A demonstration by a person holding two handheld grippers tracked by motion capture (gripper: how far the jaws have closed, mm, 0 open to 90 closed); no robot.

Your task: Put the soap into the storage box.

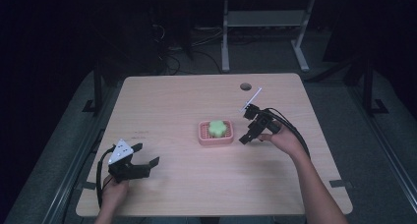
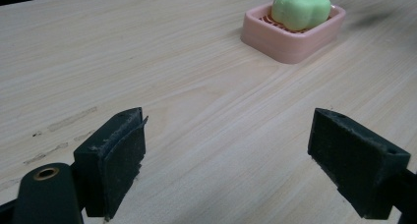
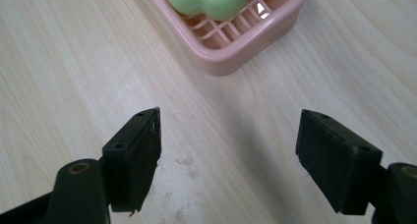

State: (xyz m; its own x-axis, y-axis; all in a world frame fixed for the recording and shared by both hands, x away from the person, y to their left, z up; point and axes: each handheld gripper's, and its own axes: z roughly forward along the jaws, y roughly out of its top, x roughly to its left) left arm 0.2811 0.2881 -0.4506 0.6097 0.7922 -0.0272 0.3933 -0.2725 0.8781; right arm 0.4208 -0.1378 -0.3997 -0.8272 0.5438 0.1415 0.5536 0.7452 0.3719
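Observation:
A pink slatted soap dish [image 1: 202, 136] sits near the middle of the wooden table, with a green flower-shaped soap [image 1: 217, 127] lying in it. The same dish [image 2: 295, 40] and soap [image 2: 300, 7] appear far ahead in the left gripper view. My left gripper [image 1: 147, 154] is at the table's front left, open and holding nothing, its jaws wide apart [image 2: 226, 160]. My right gripper [image 1: 249, 129] hovers just right of the dish, open and holding nothing [image 3: 228, 155]. The dish [image 3: 231, 47] and soap [image 3: 206, 0] lie just beyond its jaws.
A round cable hole [image 1: 246, 86] is in the table's far edge. Faint marks [image 2: 64, 123] stain the wood near the left gripper. Beyond the table stand a white desk frame [image 1: 260, 32] and dark cables on the floor.

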